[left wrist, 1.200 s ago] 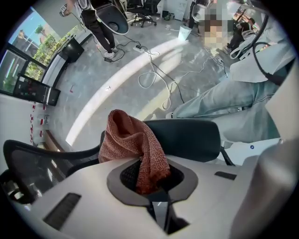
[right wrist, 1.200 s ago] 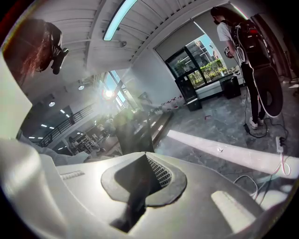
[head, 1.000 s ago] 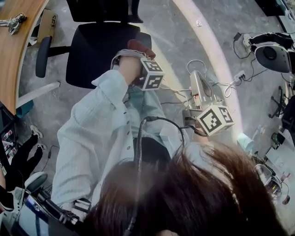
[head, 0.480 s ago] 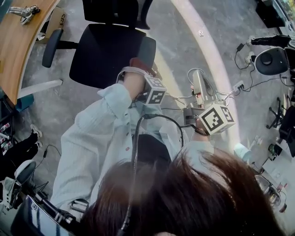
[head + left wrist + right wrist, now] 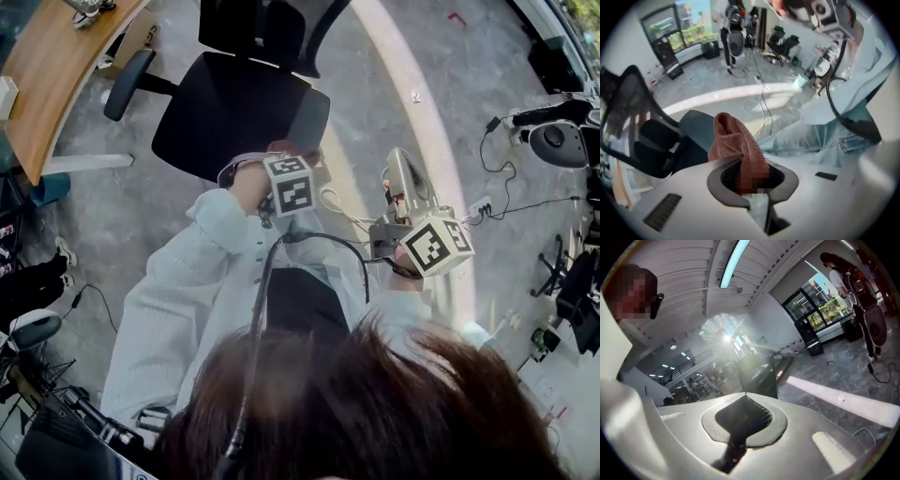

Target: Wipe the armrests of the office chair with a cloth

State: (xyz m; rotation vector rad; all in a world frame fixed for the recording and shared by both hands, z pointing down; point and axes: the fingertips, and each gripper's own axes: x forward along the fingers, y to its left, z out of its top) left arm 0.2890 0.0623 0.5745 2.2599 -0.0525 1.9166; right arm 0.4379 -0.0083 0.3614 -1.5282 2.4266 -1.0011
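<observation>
The black office chair (image 5: 225, 108) stands ahead of me, its left armrest (image 5: 128, 82) toward the desk and its right armrest (image 5: 309, 114) nearest my hands. My left gripper (image 5: 284, 155) is shut on a reddish-brown cloth (image 5: 284, 146) just at the near end of that right armrest. In the left gripper view the cloth (image 5: 736, 140) sticks up out of the left gripper (image 5: 751, 174), with the chair's dark seat (image 5: 693, 133) behind it. My right gripper (image 5: 398, 161) hangs to the right over the floor, shut and holding nothing; the right gripper (image 5: 743, 417) points up at the ceiling.
A wooden desk (image 5: 52, 80) curves along the upper left. Cables and a power strip (image 5: 483, 202) lie on the grey floor at the right, beside dark equipment (image 5: 558, 141). A pale band (image 5: 412, 94) crosses the floor. A person (image 5: 731, 28) stands far off.
The left gripper with the cloth has drawn back along the chair's right armrest toward me. The view has shifted, so the chair sits lower in the picture. The right gripper has hardly moved.
</observation>
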